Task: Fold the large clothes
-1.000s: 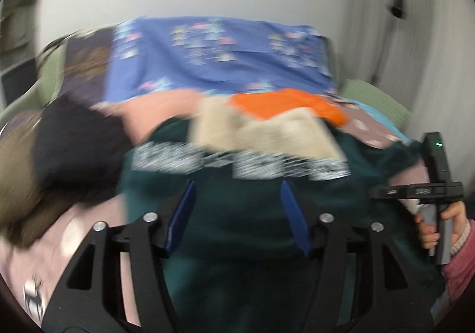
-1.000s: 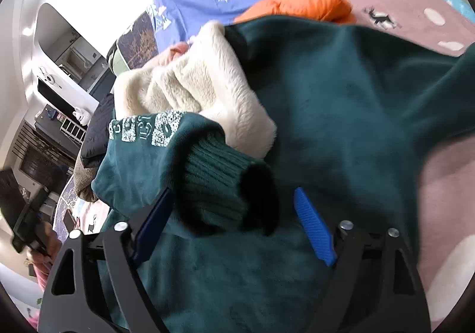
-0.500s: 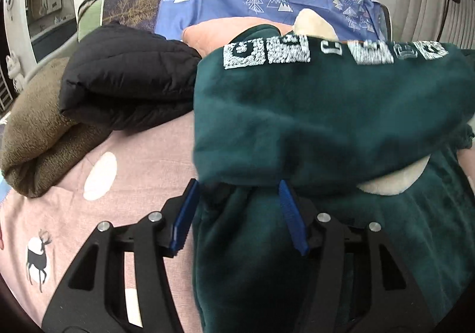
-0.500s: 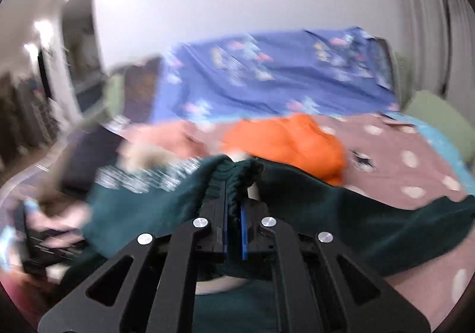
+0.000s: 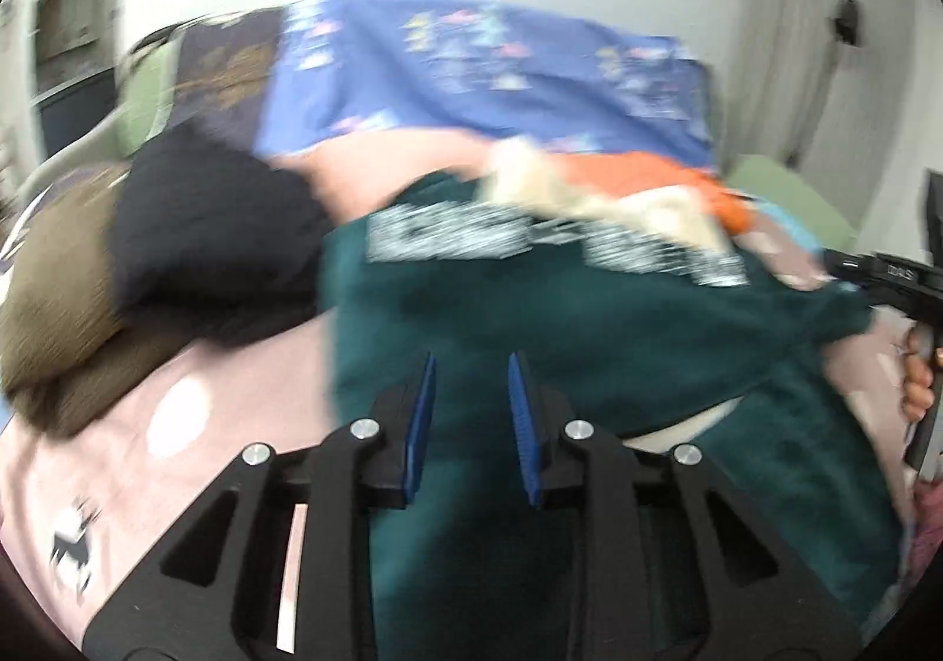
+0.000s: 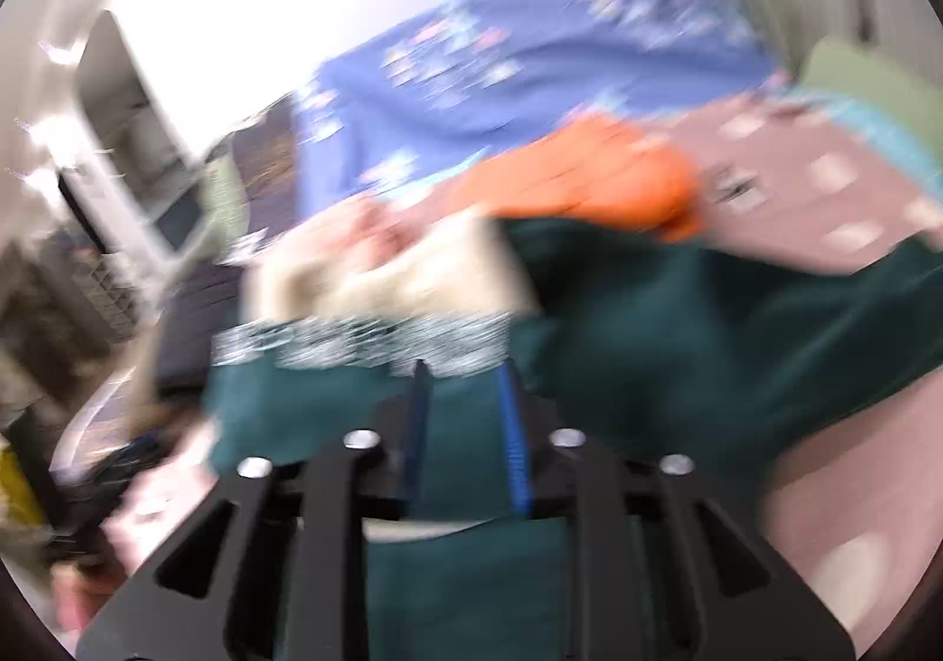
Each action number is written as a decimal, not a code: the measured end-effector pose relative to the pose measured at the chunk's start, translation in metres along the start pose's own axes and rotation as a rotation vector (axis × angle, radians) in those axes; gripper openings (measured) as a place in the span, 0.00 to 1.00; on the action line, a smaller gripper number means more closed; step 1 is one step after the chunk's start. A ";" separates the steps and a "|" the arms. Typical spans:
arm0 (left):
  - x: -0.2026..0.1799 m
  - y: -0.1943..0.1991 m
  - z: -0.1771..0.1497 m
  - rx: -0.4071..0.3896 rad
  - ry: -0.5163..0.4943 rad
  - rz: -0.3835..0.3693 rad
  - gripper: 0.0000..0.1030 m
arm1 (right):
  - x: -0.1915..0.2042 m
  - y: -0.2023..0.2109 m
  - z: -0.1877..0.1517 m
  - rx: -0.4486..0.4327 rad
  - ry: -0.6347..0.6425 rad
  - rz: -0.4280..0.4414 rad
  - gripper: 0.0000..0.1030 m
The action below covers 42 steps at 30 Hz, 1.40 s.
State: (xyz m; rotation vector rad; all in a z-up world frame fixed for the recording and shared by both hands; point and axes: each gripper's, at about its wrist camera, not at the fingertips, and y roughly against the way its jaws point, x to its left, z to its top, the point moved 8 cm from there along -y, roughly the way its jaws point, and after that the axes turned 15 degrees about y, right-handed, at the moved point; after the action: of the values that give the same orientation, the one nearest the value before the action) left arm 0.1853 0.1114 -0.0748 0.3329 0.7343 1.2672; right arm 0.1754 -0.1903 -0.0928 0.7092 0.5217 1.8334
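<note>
Left gripper [image 5: 471, 384]: jaws closing, narrowed since a second ago, dark green sweatshirt [image 5: 589, 331] lying between and ahead of its fingers, pads apparently not yet pressing. Right gripper [image 6: 462, 401]: jaws reopening after clamping the cuff half a second ago; green cloth sits between them, contact unclear. Beyond: orange garment [image 6: 595, 183], black jacket [image 5: 218, 224], blue sheet [image 5: 489, 77]. The sleeve fold appears just laid; the next grasp is starting.

place: home bedroom | cues: bed [image 5: 194, 425], blue patterned pillow [image 5: 471, 83], heaped clothes [image 5: 206, 224]
</note>
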 end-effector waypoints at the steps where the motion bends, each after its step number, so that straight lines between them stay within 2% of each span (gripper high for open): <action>1: -0.020 -0.007 0.000 0.001 -0.030 -0.021 0.31 | 0.006 -0.010 -0.004 0.024 0.017 -0.007 0.28; 2: -0.035 -0.015 -0.002 0.003 -0.059 -0.030 0.36 | 0.008 -0.024 -0.010 0.046 0.030 -0.034 0.28; 4: -0.058 -0.038 -0.011 0.036 -0.110 -0.030 0.36 | -0.004 -0.054 -0.026 0.112 0.020 -0.102 0.28; 5: -0.063 -0.050 -0.017 0.057 -0.121 -0.023 0.36 | -0.014 -0.074 -0.036 0.161 0.020 -0.125 0.22; 6: -0.066 -0.066 -0.026 0.089 -0.137 -0.007 0.37 | -0.020 -0.087 -0.043 0.181 0.029 -0.123 0.22; 8: -0.056 -0.097 -0.047 0.143 -0.158 0.059 0.39 | -0.025 -0.102 -0.051 0.163 0.080 -0.114 0.21; 9: -0.050 -0.108 -0.057 0.152 -0.157 0.066 0.41 | -0.023 -0.102 -0.051 0.153 0.119 -0.126 0.21; 11: -0.043 -0.114 -0.065 0.115 -0.141 0.038 0.42 | -0.015 -0.100 -0.051 0.145 0.177 -0.178 0.21; 13: -0.043 -0.113 -0.060 0.121 -0.127 0.032 0.47 | -0.017 -0.105 -0.048 0.139 0.203 -0.206 0.23; 15: -0.041 -0.116 -0.060 0.108 -0.130 0.082 0.58 | -0.018 -0.105 -0.051 0.136 0.207 -0.216 0.24; 16: -0.039 -0.118 -0.059 0.098 -0.131 0.114 0.74 | -0.019 -0.106 -0.050 0.135 0.199 -0.213 0.24; 17: -0.031 -0.117 -0.055 0.076 -0.118 0.201 0.93 | -0.020 -0.106 -0.050 0.136 0.190 -0.206 0.24; 18: -0.027 -0.117 -0.053 0.076 -0.102 0.238 0.93 | -0.022 -0.106 -0.050 0.138 0.185 -0.197 0.24; 19: -0.027 -0.116 -0.051 0.096 -0.083 0.231 0.86 | -0.023 -0.105 -0.050 0.138 0.178 -0.187 0.24; 20: -0.030 -0.110 -0.046 0.106 -0.043 0.189 0.50 | -0.021 -0.104 -0.054 0.138 0.164 -0.175 0.24; 21: -0.035 -0.105 -0.040 0.115 -0.017 0.150 0.34 | -0.020 -0.101 -0.058 0.136 0.153 -0.167 0.24; 22: -0.045 -0.099 -0.032 0.125 0.000 0.103 0.20 | -0.021 -0.099 -0.060 0.132 0.134 -0.153 0.24; 23: -0.053 -0.093 -0.026 0.114 0.004 0.062 0.16 | -0.020 -0.097 -0.061 0.127 0.116 -0.140 0.24; 24: -0.064 -0.088 -0.019 0.095 -0.004 0.028 0.16 | -0.019 -0.094 -0.062 0.124 0.104 -0.129 0.24; 27: -0.094 -0.086 -0.011 0.058 -0.061 -0.008 0.16 | -0.018 -0.091 -0.060 0.131 0.098 -0.097 0.24; 29: -0.109 -0.103 -0.026 0.121 -0.084 -0.042 0.16 | -0.019 -0.083 -0.060 0.145 0.061 -0.058 0.25; 30: -0.111 -0.121 -0.041 0.172 -0.092 -0.029 0.18 | -0.020 -0.077 -0.060 0.155 0.030 -0.034 0.25; 31: -0.112 -0.141 -0.053 0.190 -0.114 0.012 0.20 | -0.023 -0.068 -0.062 0.167 -0.016 0.004 0.25; 32: -0.113 -0.148 -0.061 0.131 -0.162 0.041 0.21 | -0.030 -0.056 -0.062 0.168 -0.057 0.023 0.27; 34: -0.120 -0.146 -0.066 0.076 -0.226 0.070 0.20 | -0.046 -0.025 -0.057 0.118 -0.090 0.051 0.30; 35: -0.123 -0.145 -0.065 0.085 -0.235 0.083 0.20 | -0.060 -0.010 -0.053 0.091 -0.083 -0.002 0.41; 36: -0.124 -0.145 -0.065 0.092 -0.234 0.082 0.20 | -0.075 0.004 -0.049 0.063 -0.075 -0.065 0.46; 37: -0.123 -0.146 -0.065 0.090 -0.226 0.069 0.20 | -0.106 0.031 -0.041 0.010 -0.072 -0.176 0.52; 39: -0.122 -0.146 -0.063 0.089 -0.210 0.047 0.20 | -0.151 0.060 -0.037 -0.025 -0.116 -0.287 0.57; 40: -0.123 -0.146 -0.062 0.091 -0.205 0.041 0.20 | -0.188 0.079 -0.037 -0.040 -0.196 -0.352 0.62; 42: -0.121 -0.146 -0.061 0.089 -0.204 0.038 0.20 | -0.247 0.103 -0.047 -0.057 -0.368 -0.416 0.67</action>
State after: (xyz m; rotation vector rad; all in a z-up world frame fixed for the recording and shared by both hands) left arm 0.2391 -0.0554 -0.1696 0.5420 0.6131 1.2177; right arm 0.1404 -0.4588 -0.1160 0.8091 0.3403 1.2897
